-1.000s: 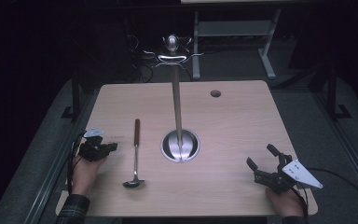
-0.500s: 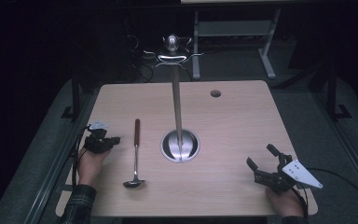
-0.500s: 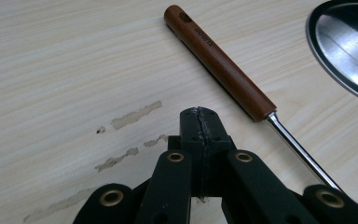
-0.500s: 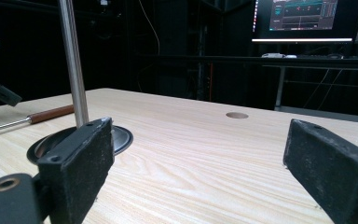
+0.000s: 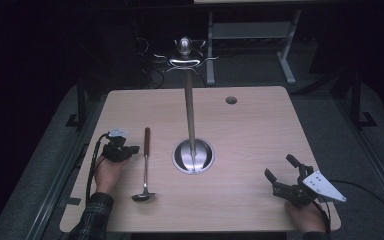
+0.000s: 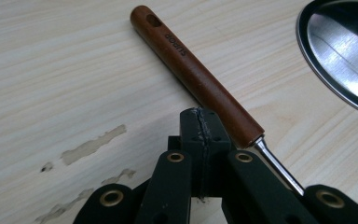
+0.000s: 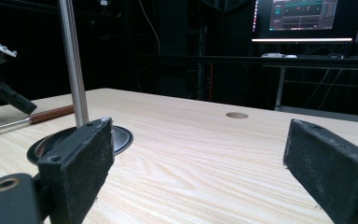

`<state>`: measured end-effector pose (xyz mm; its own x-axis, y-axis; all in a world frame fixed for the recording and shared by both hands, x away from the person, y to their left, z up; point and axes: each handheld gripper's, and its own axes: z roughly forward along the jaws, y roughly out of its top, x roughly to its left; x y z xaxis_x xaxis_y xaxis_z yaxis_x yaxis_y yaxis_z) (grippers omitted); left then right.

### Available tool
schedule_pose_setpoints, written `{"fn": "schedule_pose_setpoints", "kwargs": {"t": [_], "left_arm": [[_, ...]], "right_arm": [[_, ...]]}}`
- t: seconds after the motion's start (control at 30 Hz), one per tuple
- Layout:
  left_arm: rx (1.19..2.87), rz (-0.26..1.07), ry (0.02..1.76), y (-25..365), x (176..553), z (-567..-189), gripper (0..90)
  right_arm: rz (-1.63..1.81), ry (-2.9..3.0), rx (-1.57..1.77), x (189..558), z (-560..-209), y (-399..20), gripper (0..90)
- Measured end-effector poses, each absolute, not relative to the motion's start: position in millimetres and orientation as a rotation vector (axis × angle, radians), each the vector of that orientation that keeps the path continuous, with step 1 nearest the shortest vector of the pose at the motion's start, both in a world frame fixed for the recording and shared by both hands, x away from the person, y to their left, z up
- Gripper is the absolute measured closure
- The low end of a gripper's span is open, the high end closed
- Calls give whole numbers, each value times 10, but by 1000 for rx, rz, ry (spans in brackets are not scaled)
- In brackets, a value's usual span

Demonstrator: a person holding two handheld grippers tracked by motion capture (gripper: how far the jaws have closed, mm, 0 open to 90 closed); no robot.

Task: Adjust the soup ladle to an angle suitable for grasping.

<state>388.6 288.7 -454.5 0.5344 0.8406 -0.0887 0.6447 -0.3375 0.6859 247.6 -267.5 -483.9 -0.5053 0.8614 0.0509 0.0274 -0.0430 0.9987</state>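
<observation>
Right now the left gripper [image 5: 130, 149] sits at the left side of the wooden table [image 5: 250, 130], its jaws pressed fully together with nothing between them. In the left gripper view the closed tips [image 6: 200, 128] lie just beside the ladle's brown wooden handle [image 6: 196, 77], at the end where the wood meets the thin metal shaft; whether they touch the wood cannot be told. The handle bears a small printed word and a hanging hole near its far end.

From the high view the ladle [image 5: 145, 167] lies flat on the table, handle pointing away from the person and its metal bowl [image 5: 143, 196] towards the near edge, between the left gripper and the round steel base [image 5: 193, 156] of an upright utensil stand [image 5: 189, 110]. The stand's pole rises from that base to a ring of hooks at the top.

The right gripper [image 5: 282, 176] rests near the table's right front corner, well apart from the ladle, with its jaws spread wide and empty. A round cable hole [image 5: 231, 100] sits in the far part of the tabletop.
</observation>
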Motion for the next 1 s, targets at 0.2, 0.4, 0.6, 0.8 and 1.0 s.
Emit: {"fn": "schedule_pose_setpoints", "kwargs": {"t": [0.2,0.4,0.6,0.8,1.0], "left_arm": [[2111,357,1167,2798,3889,-4565,898],[2140,353,1137,2690,3890,-4556,898],[2157,341,1100,2562,3889,-4563,898],[2176,316,1054,2458,3887,-4550,898],[2202,292,1003,2390,3883,-4535,898]], "right_arm": [[1622,1578,958,2476,-4839,-2676,79],[1623,1578,959,2476,-4839,-2677,80],[1623,1578,958,2477,-4839,-2676,80],[1624,1579,957,2477,-4839,-2677,80],[1624,1580,957,2477,-4839,-2677,79]]}}
